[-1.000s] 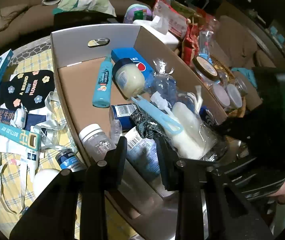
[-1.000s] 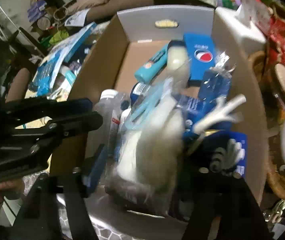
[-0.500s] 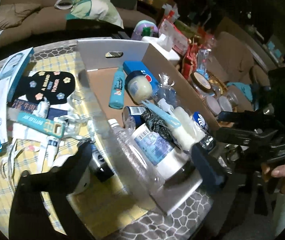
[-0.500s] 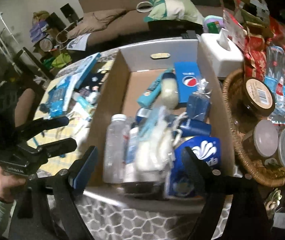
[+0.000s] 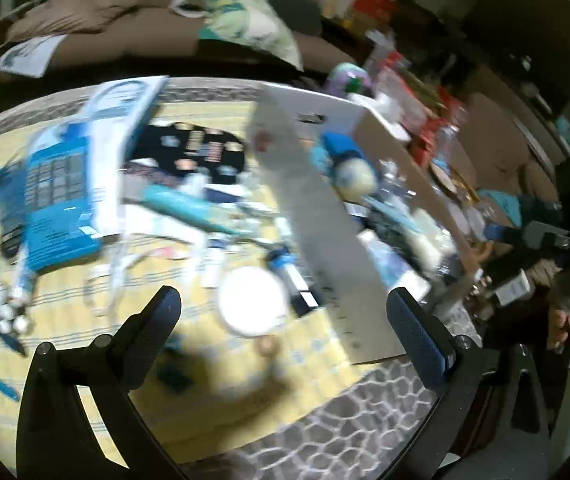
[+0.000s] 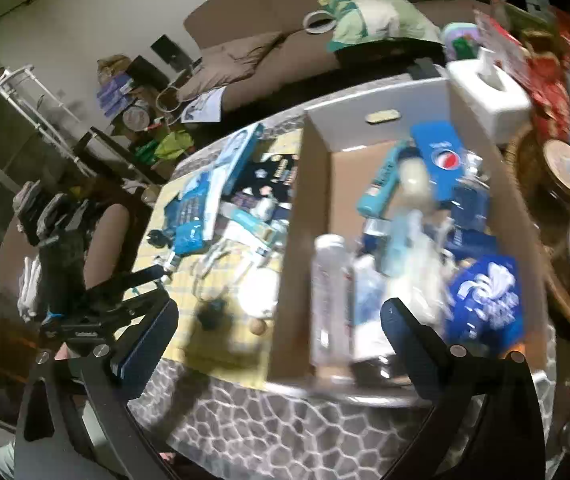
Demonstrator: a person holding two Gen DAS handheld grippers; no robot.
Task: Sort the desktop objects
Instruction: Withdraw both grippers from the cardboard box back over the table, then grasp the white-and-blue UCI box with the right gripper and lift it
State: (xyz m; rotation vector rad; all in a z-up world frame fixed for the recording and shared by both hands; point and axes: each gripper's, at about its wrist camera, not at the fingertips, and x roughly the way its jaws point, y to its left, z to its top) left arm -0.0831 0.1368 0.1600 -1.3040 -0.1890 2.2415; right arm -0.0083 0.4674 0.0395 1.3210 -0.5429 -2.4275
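Both claws are spread wide and empty: left claw [image 5: 283, 304] hangs over the yellow-clothed counter [image 5: 85, 344], right claw [image 6: 279, 320] over the cardboard box [image 6: 297, 280].

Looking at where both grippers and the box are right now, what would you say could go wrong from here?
Both the left gripper and right gripper are open and empty. The cardboard box is already crowded at its near end, so another drop may dislodge the clear bottle. Items still on the yellow cloth overlap, so grabbing the white round lid might snag neighbours. Motion blur suggests fast movement, risking a bump against the box wall.
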